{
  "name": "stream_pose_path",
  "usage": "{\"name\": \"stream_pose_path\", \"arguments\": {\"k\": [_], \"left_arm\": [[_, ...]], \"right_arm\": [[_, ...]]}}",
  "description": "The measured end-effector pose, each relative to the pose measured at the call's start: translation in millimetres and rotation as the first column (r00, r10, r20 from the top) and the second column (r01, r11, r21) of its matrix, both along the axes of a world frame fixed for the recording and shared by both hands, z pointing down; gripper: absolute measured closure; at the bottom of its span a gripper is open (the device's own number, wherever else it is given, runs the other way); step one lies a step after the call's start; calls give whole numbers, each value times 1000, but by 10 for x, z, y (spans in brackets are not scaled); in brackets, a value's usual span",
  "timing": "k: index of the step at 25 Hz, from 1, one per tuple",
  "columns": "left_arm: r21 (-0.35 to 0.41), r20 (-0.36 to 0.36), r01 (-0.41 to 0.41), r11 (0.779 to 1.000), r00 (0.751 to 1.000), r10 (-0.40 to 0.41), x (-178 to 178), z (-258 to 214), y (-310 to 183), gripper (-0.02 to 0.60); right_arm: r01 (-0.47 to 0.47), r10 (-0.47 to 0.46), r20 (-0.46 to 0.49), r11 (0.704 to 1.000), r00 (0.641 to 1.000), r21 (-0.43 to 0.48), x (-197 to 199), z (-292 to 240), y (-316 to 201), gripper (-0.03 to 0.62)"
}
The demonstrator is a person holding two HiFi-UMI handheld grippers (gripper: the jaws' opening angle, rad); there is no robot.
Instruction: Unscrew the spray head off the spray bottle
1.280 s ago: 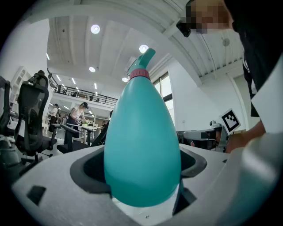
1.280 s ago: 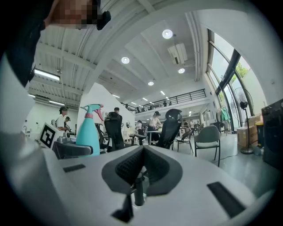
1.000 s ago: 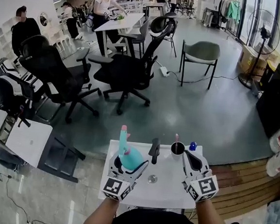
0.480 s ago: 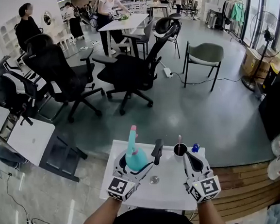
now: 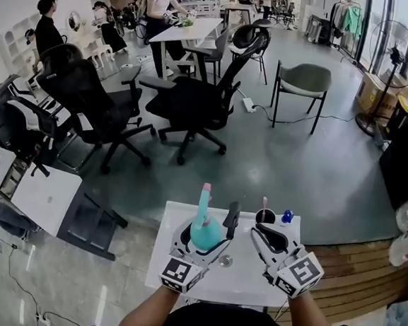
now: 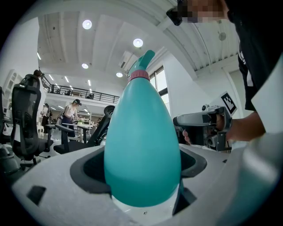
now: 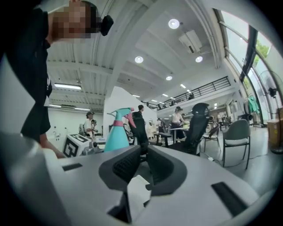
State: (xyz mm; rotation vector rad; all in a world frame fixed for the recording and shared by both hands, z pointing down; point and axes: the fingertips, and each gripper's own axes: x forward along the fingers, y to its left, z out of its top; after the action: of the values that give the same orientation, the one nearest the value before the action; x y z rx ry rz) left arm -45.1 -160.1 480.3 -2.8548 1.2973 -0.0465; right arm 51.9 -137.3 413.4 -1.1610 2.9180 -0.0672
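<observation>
The left tongs (image 5: 205, 240) are closed on the lower body of the teal spray bottle (image 6: 141, 141); the dark pads sit against both sides of it and hold it upright above the near part of the white worktop (image 5: 250, 287). The right tongs (image 7: 144, 164) stand to the right of the bottle, apart from it and pointing level. Their jaws have just been opening and now show a narrow gap with nothing between them. The spray head (image 7: 118, 113) is seated on the bottle neck, above the pink collar (image 6: 139, 74), so removal is not done. The pictures do not show whether the collar thread is loosened at all. By judgement, the steps left are these: bring the right tongs onto the collar or head, close on it, turn it while the left tongs keep the body from turning, and lift the head clear. Count of items: two tongs, one spray bottle, one spray head, one collar, one worktop. On the far edge of the worktop stand one dark cup (image 5: 264, 216) with one stick in it, one dark upright object (image 5: 232, 219) left of the cup, and one small blue item (image 5: 286, 216) right of the cup. One small round metal piece (image 5: 224, 260) lies between the two tongs.
</observation>
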Motion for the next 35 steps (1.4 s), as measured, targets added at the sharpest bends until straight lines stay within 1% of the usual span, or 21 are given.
{"name": "stream_pose_path", "arguments": {"k": [4, 5, 10, 13, 18, 22, 25, 28, 32, 33, 34, 35], "left_arm": [[1, 23, -26, 1000, 999, 26, 79, 39, 39, 137], [-2, 33, -32, 999, 999, 32, 97, 64, 46, 137], [-21, 87, -57, 998, 994, 58, 160, 228, 98, 137], [-25, 117, -66, 997, 991, 69, 194, 315, 143, 137], [-36, 143, -77, 996, 986, 81, 211, 393, 190, 137], [-32, 160, -94, 995, 982, 98, 283, 414, 248, 137], [-30, 154, -103, 994, 982, 106, 315, 398, 268, 137], [-26, 143, -102, 994, 984, 104, 316, 377, 273, 137], [2, 175, -107, 994, 979, 105, 352, 363, 317, 137], [10, 183, -109, 994, 978, 105, 366, 353, 327, 137], [15, 185, -111, 994, 977, 106, 380, 342, 336, 137], [15, 182, -114, 993, 977, 109, 393, 330, 347, 137]], "right_arm": [[123, -123, -8, 992, 992, 15, -295, -130, 125, 457], [145, -145, -8, 989, 989, 19, -352, -154, 146, 443], [208, -208, 0, 978, 978, 23, -537, -185, 206, 407], [226, -226, 9, 974, 974, 17, -606, -159, 237, 405], [223, -222, 44, 975, 974, -16, -716, -94, 225, 405], [227, -222, 107, 973, 969, -35, -743, -138, 237, 404], [226, -218, 148, 973, 965, -42, -762, -175, 235, 402], [197, -187, 171, 980, 967, -39, -770, -188, 223, 401], [157, -146, 200, 987, 969, -40, -764, -193, 216, 402], [146, -136, 207, 989, 969, -35, -756, -210, 212, 406], [134, -126, 211, 991, 969, -26, -745, -230, 210, 428], [124, -118, 212, 992, 970, -15, -732, -251, 215, 433]]}}
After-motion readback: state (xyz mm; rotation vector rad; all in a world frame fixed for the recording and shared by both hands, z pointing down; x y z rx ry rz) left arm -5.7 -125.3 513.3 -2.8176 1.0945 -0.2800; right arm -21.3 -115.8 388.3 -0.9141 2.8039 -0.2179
